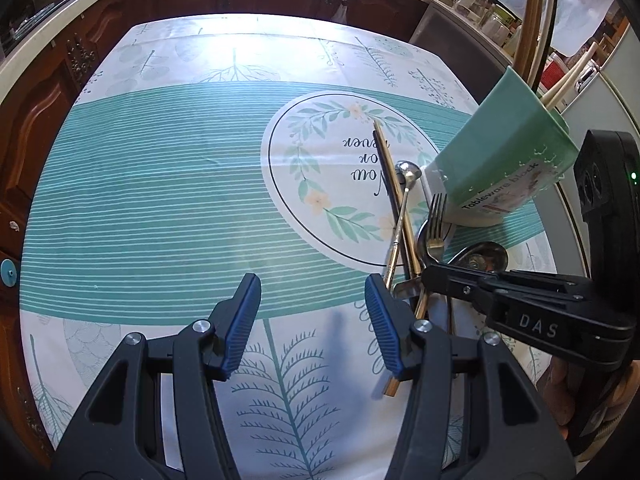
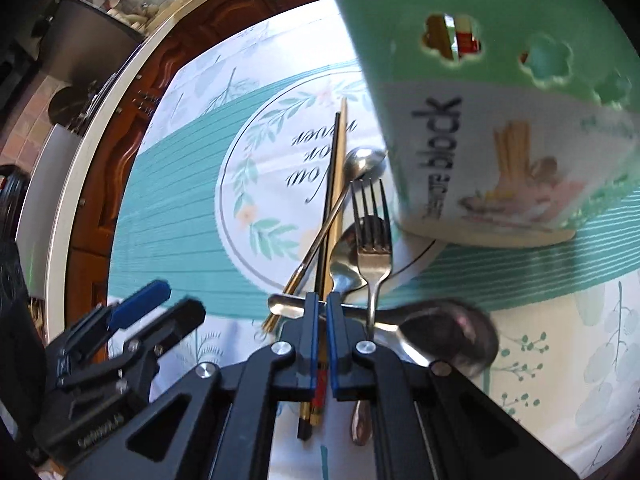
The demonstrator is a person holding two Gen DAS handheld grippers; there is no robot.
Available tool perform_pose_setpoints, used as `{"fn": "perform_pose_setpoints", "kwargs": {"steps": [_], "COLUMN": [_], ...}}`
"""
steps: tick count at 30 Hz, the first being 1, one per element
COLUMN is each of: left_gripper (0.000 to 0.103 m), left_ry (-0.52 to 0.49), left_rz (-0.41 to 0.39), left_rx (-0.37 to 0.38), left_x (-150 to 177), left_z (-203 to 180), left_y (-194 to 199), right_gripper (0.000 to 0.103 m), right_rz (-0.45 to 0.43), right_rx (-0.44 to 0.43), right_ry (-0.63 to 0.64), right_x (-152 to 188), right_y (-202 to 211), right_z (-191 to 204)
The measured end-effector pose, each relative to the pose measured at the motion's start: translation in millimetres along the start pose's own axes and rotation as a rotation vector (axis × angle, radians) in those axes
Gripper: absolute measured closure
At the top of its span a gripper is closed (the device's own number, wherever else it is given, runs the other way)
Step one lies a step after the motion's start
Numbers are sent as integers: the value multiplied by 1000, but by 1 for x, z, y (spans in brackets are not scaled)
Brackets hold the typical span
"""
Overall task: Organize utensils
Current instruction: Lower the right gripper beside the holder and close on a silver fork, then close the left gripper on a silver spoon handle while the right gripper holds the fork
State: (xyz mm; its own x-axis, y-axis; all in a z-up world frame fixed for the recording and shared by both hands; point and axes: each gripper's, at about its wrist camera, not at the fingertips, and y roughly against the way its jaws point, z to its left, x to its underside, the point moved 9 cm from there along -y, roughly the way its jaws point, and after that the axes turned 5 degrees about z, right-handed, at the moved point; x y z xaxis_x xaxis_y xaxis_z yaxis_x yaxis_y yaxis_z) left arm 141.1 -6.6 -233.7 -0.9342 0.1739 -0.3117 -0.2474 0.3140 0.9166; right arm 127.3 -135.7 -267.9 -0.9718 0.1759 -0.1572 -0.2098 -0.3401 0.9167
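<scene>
Our right gripper clenches near the tangled chopsticks, grasp unclear; left gripper gapes. Lifting could drag the fork and spoons off the table.

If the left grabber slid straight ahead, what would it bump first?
Probably nothing: the open left gripper points over the bare green-striped tablecloth. The metal utensil pile lies off to its right, though depth is unclear.
</scene>
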Motion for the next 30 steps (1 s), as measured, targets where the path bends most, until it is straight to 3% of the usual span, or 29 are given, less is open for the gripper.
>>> {"fn": "perform_pose_setpoints", "kwargs": {"steps": [17, 21, 30], "left_gripper": [52, 52, 52], "left_ry": [-36, -78, -181], "left_rz": [-5, -6, 4], "left_rx": [-11, 1, 4], "left_x": [3, 1, 1], "left_z": [-12, -21, -52], "left_y": [8, 12, 14], "right_gripper": [99, 99, 99], "right_rz": [6, 10, 23], "right_rx": [9, -40, -24], "right_ry": [-86, -109, -90], "right_x": [-4, 2, 6], "right_y": [-4, 4, 8], "right_z": [-8, -11, -25]}}
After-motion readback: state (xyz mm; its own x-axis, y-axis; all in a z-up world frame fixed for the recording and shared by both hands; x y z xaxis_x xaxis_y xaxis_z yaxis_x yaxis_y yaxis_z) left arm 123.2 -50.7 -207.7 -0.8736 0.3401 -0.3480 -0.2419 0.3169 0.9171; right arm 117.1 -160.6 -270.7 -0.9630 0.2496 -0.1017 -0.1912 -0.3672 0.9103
